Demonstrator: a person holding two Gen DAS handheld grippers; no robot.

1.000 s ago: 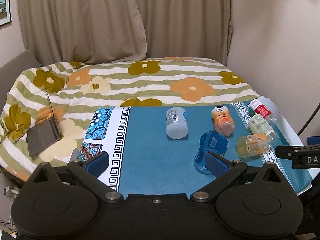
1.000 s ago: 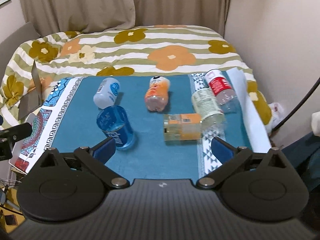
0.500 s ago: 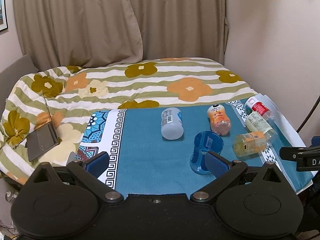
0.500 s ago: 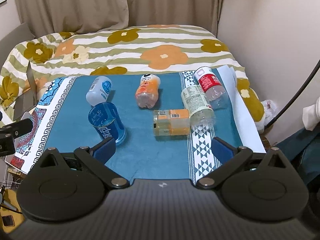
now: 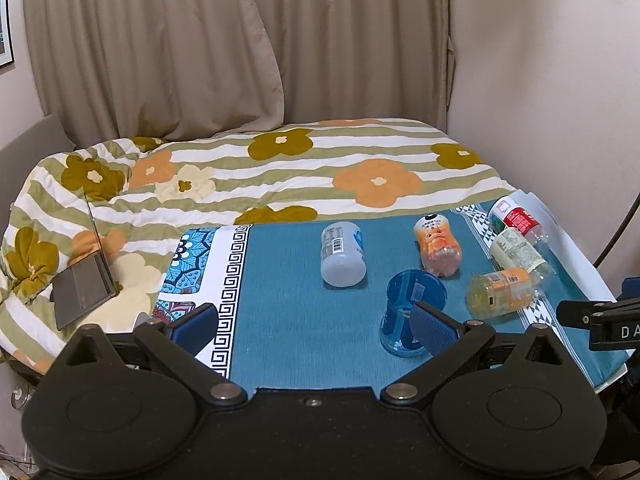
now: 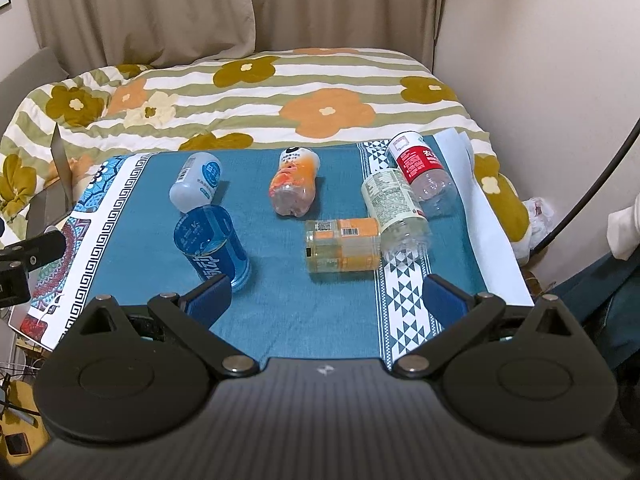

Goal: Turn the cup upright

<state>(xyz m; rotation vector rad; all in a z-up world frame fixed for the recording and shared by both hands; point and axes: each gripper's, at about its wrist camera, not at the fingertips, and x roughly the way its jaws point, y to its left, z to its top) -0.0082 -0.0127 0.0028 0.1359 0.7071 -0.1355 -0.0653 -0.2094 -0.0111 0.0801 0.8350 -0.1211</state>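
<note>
**Blue cup standing on teal cloth, both grippers spread and empty**

While the blue cup [image 5: 414, 312] stands on the teal cloth [image 5: 304, 320], the left gripper [image 5: 314, 326] hangs wide open, its right pad overlapping the cup in view. The right gripper [image 6: 328, 298] is likewise open and empty, cup [image 6: 212, 246] just beyond its left pad. White bottle [image 6: 196, 182], orange bottle [image 6: 294, 186] and amber bottle [image 6: 342, 244] lie nearby. Only the right view shows the cup's lettering.

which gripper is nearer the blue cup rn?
Left. The left gripper has its right finger beside the blue cup, cup just outside its open span. The right gripper sits to the cup's right, its left finger near the cup's base.
</note>
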